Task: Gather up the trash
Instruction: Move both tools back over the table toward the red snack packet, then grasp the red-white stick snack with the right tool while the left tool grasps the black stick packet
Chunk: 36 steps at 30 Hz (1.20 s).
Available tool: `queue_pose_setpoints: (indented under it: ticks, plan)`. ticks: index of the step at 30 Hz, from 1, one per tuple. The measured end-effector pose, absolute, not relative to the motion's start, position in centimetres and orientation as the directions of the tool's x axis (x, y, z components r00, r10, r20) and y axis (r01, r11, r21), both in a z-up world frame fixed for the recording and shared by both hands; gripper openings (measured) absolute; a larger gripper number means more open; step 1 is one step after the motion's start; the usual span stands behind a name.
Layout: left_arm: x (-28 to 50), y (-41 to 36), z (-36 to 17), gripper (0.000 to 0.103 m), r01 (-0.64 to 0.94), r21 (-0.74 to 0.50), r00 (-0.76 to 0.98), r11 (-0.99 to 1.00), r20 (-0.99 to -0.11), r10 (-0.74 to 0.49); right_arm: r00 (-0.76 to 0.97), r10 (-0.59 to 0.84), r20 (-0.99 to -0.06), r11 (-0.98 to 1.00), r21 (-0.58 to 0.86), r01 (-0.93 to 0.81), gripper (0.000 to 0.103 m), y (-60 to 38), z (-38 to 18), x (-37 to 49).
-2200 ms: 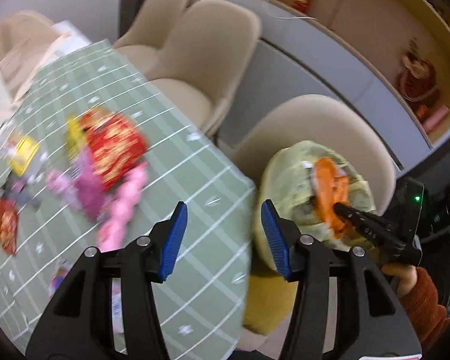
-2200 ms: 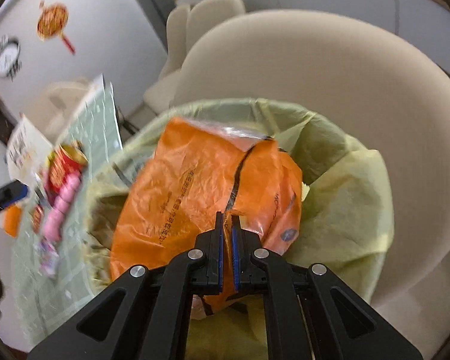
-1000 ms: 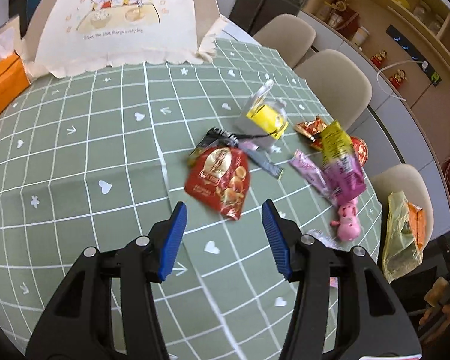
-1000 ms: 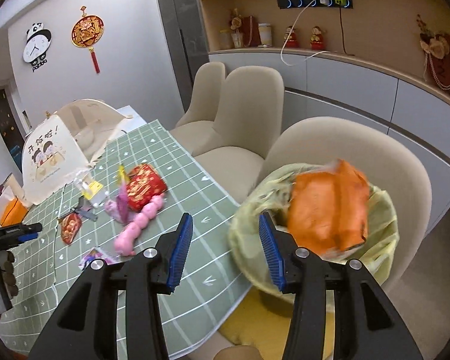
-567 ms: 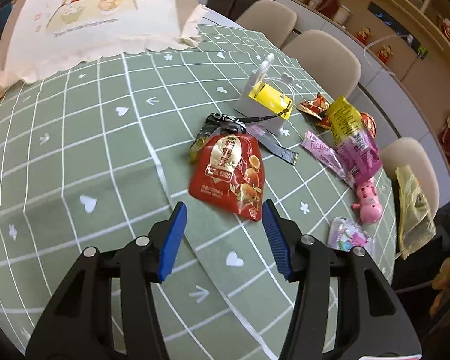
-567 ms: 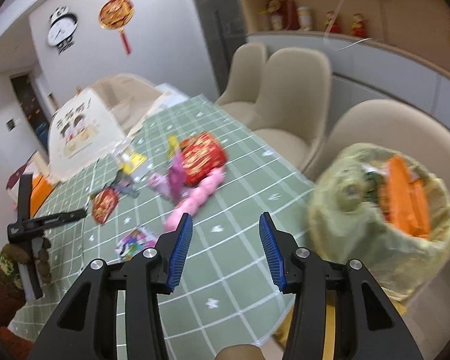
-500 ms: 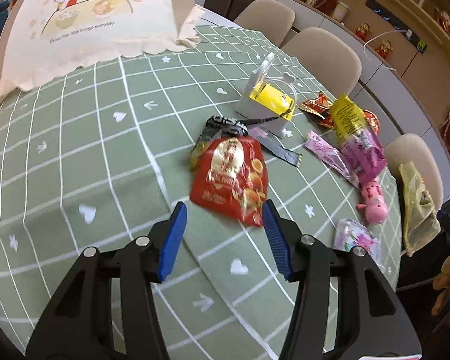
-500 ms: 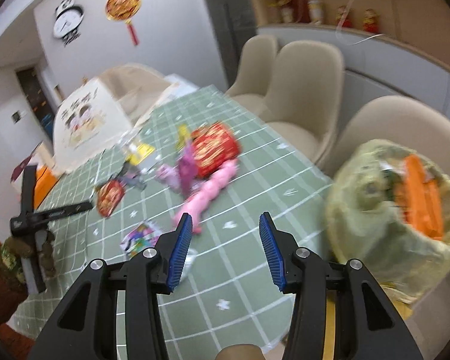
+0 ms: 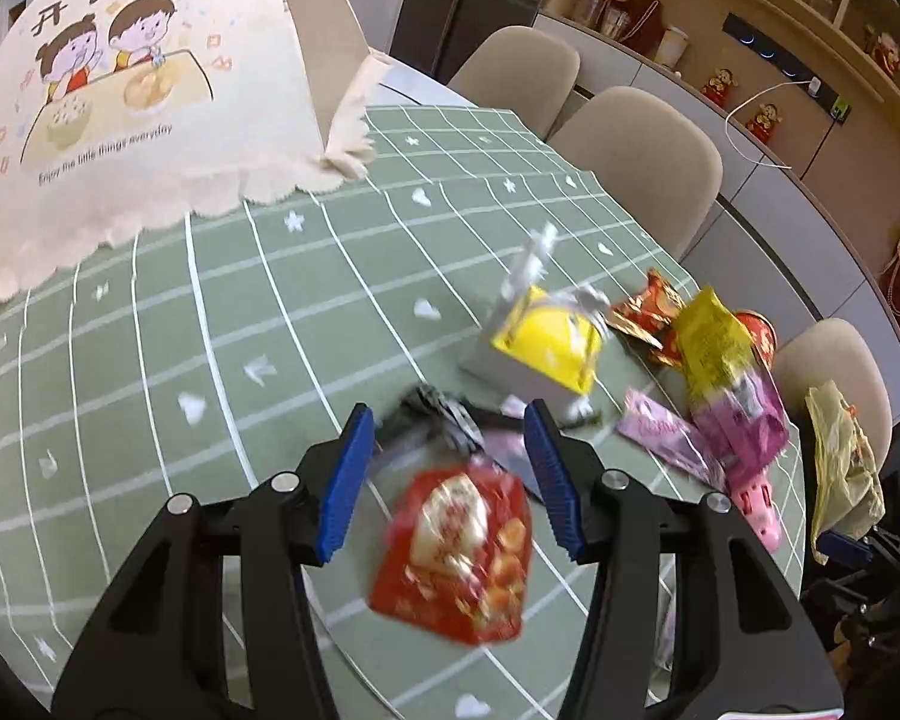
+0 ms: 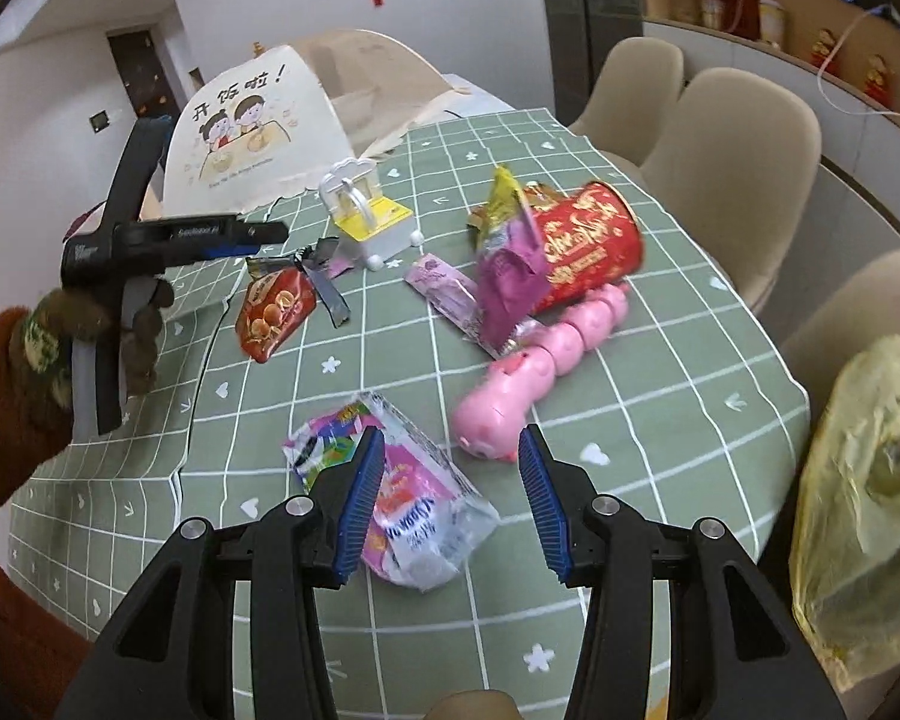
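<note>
My left gripper (image 9: pixel 447 474) hangs with jaws parted and empty over the red packet (image 9: pixel 459 549), which lies on the table (image 9: pixel 222 324) between the fingers, probably long axis pointing away. My right gripper (image 10: pixel 450 495), also parted and empty, is well apart from it.

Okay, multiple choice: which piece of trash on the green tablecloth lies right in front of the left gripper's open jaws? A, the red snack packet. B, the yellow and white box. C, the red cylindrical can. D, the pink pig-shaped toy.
A: in the left wrist view the red snack packet lies just ahead of the open left gripper, nothing gripped, while the other pieces sit farther off on the table.
</note>
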<state>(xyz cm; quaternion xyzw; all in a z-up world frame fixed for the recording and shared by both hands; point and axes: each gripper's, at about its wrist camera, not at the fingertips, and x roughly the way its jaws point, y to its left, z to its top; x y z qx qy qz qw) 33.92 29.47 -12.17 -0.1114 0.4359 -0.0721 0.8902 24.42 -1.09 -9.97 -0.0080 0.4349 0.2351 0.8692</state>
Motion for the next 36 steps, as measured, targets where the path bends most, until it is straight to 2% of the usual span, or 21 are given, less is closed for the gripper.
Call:
queue_pose_setpoints:
  ticks: [4,7,11,15,19,22,28,34,36]
  plan:
    - [34.6,30.7,-11.1,0.05,0.037,-0.253,0.623,0.967,-0.75,-0.22,0.476,0.432,-0.766,0.864,0.202,-0.46,0.044,0.9,-10.2,26.3]
    - [34.7,32.5,-9.6,0.05,-0.001,-0.199,0.651,0.98,-0.745,-0.15,0.421,0.496,-0.76,0.826,0.262,-0.5,0.044,4.0,-10.8,28.3]
    - [32.4,37.3,-7.8,0.05,-0.113,-0.281,0.672,0.953,-0.728,-0.135,0.327,0.547,-0.77,0.731,0.25,-0.635,0.044,11.2,-11.6,30.1]
    - [30.0,40.4,-8.6,0.05,-0.188,-0.3,0.659,0.935,-0.745,-0.107,0.307,0.569,-0.763,0.665,0.207,-0.718,0.044,16.5,-12.2,31.8]
    - [28.5,41.9,-9.9,0.05,-0.222,-0.331,0.641,0.917,-0.758,-0.118,0.305,0.526,-0.794,0.663,0.158,-0.731,0.044,18.9,-13.6,34.3]
    - [28.1,42.3,-10.5,0.05,-0.222,-0.33,0.64,0.918,-0.759,-0.118,0.273,0.508,-0.817,0.688,0.193,-0.7,0.049,18.9,-14.5,35.0]
    - [28.5,42.1,-12.0,0.05,-0.229,-0.364,0.632,0.903,-0.761,-0.147,0.219,0.528,-0.821,0.669,0.243,-0.702,0.051,18.8,-15.3,33.6]
    - [28.6,41.7,-12.7,0.05,-0.232,-0.371,0.619,0.899,-0.769,-0.158,0.269,0.475,-0.838,0.629,0.109,-0.77,0.048,20.4,-15.4,32.1]
    - [28.6,42.0,-12.6,0.05,-0.238,-0.374,0.62,0.896,-0.769,-0.156,0.305,0.453,-0.838,0.612,0.044,-0.79,0.038,20.8,-15.4,31.5]
